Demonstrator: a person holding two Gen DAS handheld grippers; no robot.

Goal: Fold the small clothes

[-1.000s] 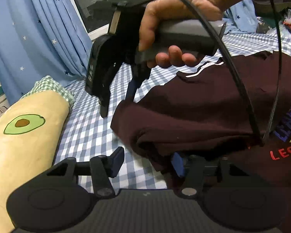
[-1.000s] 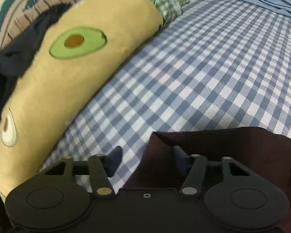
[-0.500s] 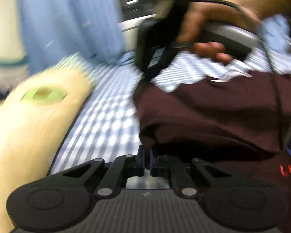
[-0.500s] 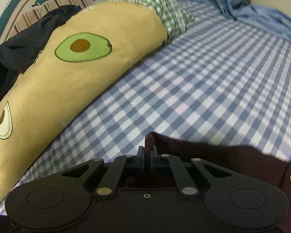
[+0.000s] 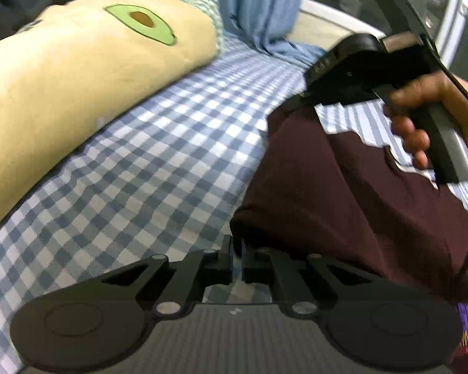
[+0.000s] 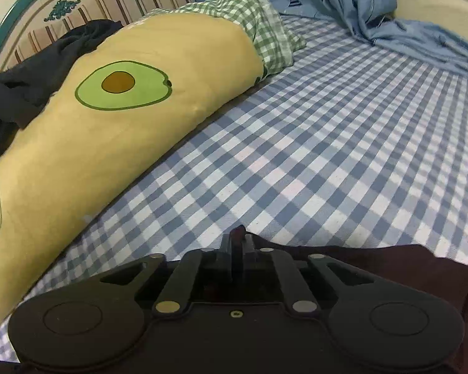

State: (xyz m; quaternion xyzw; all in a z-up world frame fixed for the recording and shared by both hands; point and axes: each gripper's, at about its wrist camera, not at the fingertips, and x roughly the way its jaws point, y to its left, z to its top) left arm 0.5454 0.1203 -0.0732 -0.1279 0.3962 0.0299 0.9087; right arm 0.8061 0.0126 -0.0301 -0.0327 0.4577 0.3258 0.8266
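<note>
Two claws, both closed. The left claw [image 5: 236, 249] and right claw [image 6: 236, 243] each pinch an edge of one maroon shirt [image 5: 343, 193] lying on the checked bed [image 6: 312, 155]. Beyond: one avocado pillow [image 6: 109, 118], one blue curtain [image 6: 352, 3].

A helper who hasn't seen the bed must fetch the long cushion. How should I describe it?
Start from the blue-checked bedsheet; along its edge by the striped headboard lies the long tan bolster pillow. It alone bears green avocado prints, unlike the dark clothes heaped behind it.

no readable text; shirt [image 5: 352, 205] print illegible.
</note>
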